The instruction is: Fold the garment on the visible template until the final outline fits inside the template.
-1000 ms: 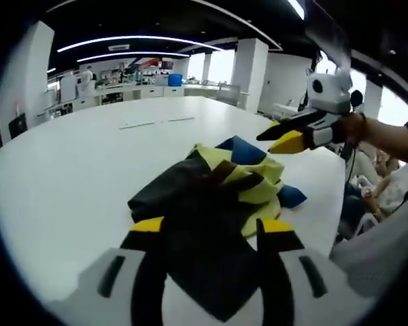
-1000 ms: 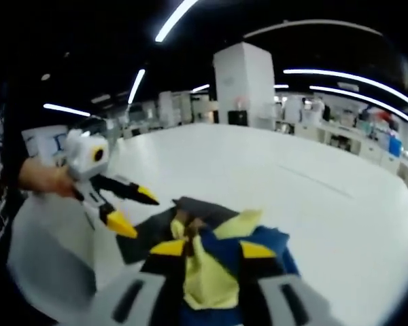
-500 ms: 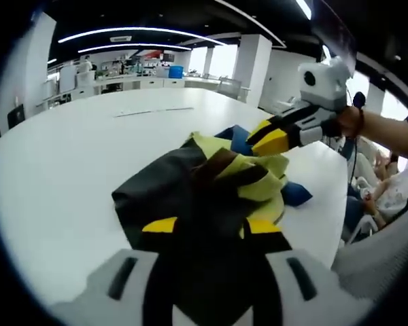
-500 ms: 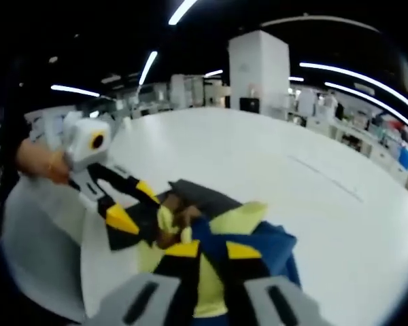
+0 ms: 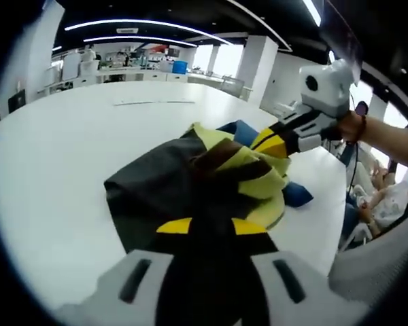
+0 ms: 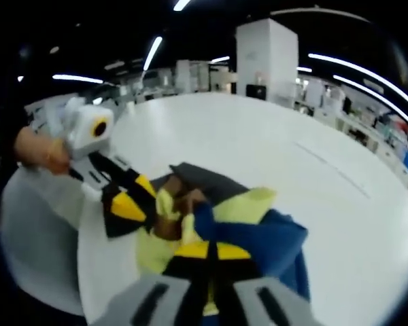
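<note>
My left tongs [image 5: 211, 226] are clenched on the dark cloth of the garment [image 5: 211, 180], bunched mid-frame on the white table [image 5: 61, 170]. My right tongs [image 6: 211, 250] pinch its blue-and-yellow part at lower centre. It looks soft and limp (it will sag), so hems or corners seem the best holds.

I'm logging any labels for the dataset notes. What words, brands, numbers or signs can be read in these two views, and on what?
None can be read.
Garment: colour panels of black, yellow-green, blue and brown, no print or tag that shows.
Left gripper and right gripper: yellow tips, no lettering.
Table: plain white, no writing.
Shelves and counters far behind: too small and blurred to read.
</note>
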### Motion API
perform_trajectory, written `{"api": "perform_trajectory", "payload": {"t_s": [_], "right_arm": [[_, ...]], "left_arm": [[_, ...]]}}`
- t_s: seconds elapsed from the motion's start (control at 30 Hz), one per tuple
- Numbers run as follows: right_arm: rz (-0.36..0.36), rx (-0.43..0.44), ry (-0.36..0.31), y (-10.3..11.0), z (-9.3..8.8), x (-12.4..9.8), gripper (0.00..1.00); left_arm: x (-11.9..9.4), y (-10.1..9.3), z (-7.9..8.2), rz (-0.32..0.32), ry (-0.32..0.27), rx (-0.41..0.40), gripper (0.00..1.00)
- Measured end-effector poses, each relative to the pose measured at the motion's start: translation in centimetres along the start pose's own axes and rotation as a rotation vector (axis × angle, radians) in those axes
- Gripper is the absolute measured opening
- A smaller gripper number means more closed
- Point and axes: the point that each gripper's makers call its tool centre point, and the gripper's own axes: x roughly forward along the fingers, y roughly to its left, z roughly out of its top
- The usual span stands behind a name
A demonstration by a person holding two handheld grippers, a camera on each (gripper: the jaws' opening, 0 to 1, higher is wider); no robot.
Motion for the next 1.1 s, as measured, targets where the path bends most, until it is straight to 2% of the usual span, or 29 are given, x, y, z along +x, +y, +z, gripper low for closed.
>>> {"api": "perform_trajectory", "payload": {"t_s": [0.27,0.4,0.77,0.83,1.1], "right_arm": [[-0.012,-0.030,0.008,0.2,0.0,-0.1,0.00],[-0.016,-0.026,0.011,0.3,-0.1,-0.2,0.00],[-0.029,-0.007,0.015,0.2,-0.2,-0.2,0.00],[-0.030,-0.004,0.016,0.2,-0.3,-0.2,0.00],[-0.031,0.003,0.017,0.2,-0.4,-0.2,0.00]], "left_arm": [[-0.1,0.0,-0.1,0.012,0.004,0.041,0.09],[-0.4,0.5,0.2,0.058,0.003,0.116,0.08],[-0.7,-0.5,1.2,0.046,-0.011,0.181,0.04],[-0.7,-0.6,1.4,0.052,-0.016,0.223,0.03],[-0.2,-0.2,-0.6,0.044,0.046,0.185,0.06]]}}
